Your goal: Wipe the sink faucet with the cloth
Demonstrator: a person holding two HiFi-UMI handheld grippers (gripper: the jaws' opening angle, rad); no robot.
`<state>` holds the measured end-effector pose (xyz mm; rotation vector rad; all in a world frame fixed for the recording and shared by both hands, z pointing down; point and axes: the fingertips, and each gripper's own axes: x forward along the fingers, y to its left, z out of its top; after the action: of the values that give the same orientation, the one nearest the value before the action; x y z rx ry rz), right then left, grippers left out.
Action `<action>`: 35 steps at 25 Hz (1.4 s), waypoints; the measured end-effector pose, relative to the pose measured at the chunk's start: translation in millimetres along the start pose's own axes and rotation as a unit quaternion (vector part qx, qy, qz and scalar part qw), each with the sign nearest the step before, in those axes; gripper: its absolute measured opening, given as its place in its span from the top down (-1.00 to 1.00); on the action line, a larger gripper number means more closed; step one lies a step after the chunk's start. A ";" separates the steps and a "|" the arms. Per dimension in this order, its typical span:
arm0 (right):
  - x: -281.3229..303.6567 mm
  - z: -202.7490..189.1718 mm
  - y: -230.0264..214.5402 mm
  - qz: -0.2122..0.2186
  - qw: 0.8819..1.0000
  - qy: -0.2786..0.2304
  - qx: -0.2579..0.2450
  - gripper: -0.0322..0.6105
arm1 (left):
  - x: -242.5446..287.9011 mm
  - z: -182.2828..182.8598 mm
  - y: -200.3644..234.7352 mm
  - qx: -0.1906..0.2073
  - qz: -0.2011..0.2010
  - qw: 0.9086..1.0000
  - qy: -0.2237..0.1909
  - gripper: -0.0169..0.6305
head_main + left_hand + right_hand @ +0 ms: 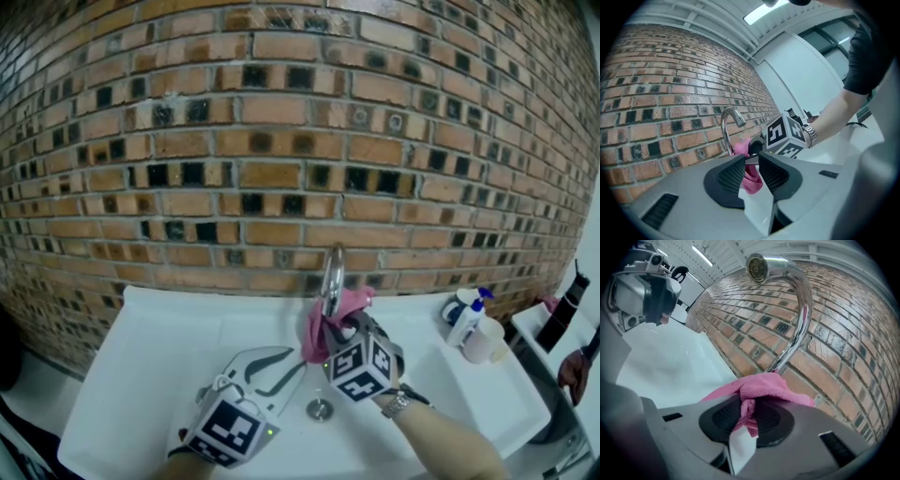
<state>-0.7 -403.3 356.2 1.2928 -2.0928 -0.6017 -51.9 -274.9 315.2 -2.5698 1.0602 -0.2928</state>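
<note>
A chrome faucet (333,274) rises from the back of the white sink (155,352). My right gripper (336,330) is shut on a pink cloth (349,303), and the cloth lies against the lower part of the faucet stem. In the right gripper view the cloth (765,384) bunches between the pads (723,417), with the curved faucet (799,317) just ahead and above. My left gripper (286,367) hovers over the basin to the left, pointing at the faucet (725,132). Its jaws stand slightly apart with nothing between them, and the cloth (740,148) shows beyond them.
A brick wall (281,141) stands right behind the sink. The drain (320,409) sits in the basin below the grippers. A spray bottle (467,321) and a white cup (483,340) stand on the sink's right rim. A dark bottle (565,311) is on a ledge further right.
</note>
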 end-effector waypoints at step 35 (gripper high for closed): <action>11.3 -50.3 11.2 0.041 0.997 0.058 0.017 0.68 | 0.7 -4.0 -2.3 -0.003 0.000 1.000 0.011 0.64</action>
<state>23.2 -412.0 402.4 1.2249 -2.0577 -0.4474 -51.2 -274.9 319.8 -2.5771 1.0697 -0.3205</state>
